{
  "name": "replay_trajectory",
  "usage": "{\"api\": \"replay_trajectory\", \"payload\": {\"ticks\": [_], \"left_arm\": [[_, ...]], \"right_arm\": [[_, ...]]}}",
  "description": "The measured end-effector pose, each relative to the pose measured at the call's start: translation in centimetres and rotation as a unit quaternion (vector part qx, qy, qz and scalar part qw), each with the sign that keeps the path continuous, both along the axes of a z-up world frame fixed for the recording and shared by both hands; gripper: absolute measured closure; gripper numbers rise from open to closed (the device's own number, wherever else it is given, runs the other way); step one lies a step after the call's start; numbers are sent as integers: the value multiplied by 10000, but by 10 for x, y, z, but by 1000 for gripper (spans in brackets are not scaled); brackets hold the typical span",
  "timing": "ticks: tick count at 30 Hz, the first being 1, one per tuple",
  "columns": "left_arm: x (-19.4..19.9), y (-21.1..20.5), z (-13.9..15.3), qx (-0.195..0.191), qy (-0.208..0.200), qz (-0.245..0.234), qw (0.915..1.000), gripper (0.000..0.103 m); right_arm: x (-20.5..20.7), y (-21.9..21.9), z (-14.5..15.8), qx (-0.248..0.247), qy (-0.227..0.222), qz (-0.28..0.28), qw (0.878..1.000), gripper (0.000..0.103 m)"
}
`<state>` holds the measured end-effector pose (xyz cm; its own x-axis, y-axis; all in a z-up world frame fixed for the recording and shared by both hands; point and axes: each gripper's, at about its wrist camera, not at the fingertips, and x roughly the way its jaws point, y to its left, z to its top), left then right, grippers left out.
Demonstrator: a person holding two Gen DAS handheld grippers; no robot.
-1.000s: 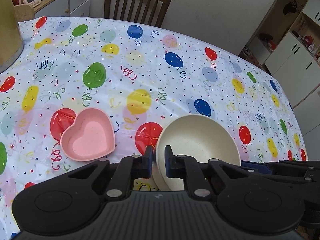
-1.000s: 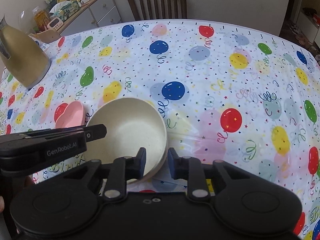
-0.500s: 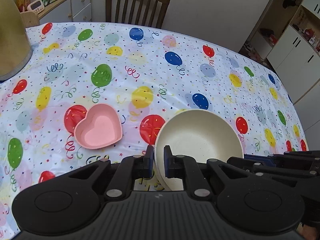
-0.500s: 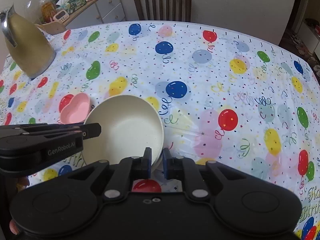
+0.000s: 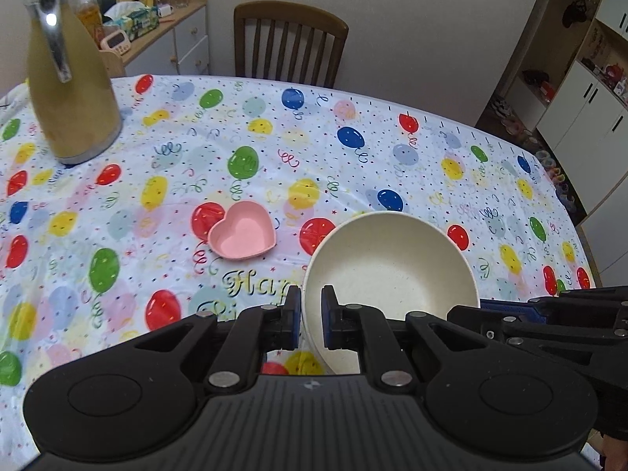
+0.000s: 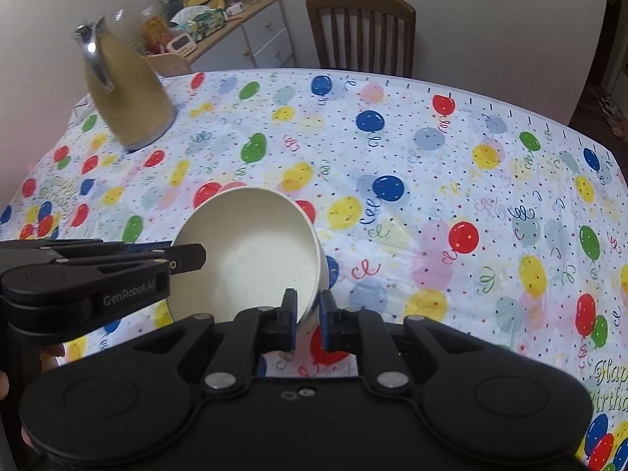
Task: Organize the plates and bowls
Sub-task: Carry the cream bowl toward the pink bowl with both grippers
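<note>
**Two claws share one cream bowl above the party cloth**

The left claw (image 5: 311,316) is clamped on the near-left rim of a round cream-coloured bowl (image 5: 388,263), one blue pad inside the wall and one outside. The right claw (image 6: 305,324) is pinched onto the rim on the opposite side, so the bowl hangs between the two, tilted, its hollow turned toward the cameras. It appears lifted clear of the desk (image 5: 353,157), which is covered in a white plastic cloth printed with coloured balloons; balloon print shows beneath the bowl's lower edge in both wrist views.

Out past the left claw, ahead and to the left of the cream bowl, a small pink heart-shaped dish (image 5: 242,236) sits flat on the cloth, well apart from the bowl and open side up. The left claw is the nearer of the two to it; from the right wrist the dish is hidden behind the bowl. If the cream bowl is to be grouped with the pink dish, the carry would run forward and leftward.

Farther off stand a tall gold-coloured jug with a metal handle (image 5: 68,78) at the far left of the desk, a brown wooden chair (image 5: 290,49) at the far edge, and a low cabinet (image 5: 184,39) crowded with small items.
</note>
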<state>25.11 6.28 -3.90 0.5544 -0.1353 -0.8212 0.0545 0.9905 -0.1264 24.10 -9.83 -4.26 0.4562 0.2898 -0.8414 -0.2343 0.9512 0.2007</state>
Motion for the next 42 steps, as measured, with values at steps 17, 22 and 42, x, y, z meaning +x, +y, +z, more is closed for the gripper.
{"api": "replay_trajectory", "payload": {"ticks": [17,22,42], "left_arm": [[-98,22,24,162,61,669,9976,93],[-116,32,21,214,132,786,9966,93],[-120,54,-19,215,625,926,9935,93]], "right_arm": [[-76,22,25,168,-28,775,9968,92],[-90,32,24,192,44,970,9951,92],[-95,61,-13,153,647,1144,9912,92]]}}
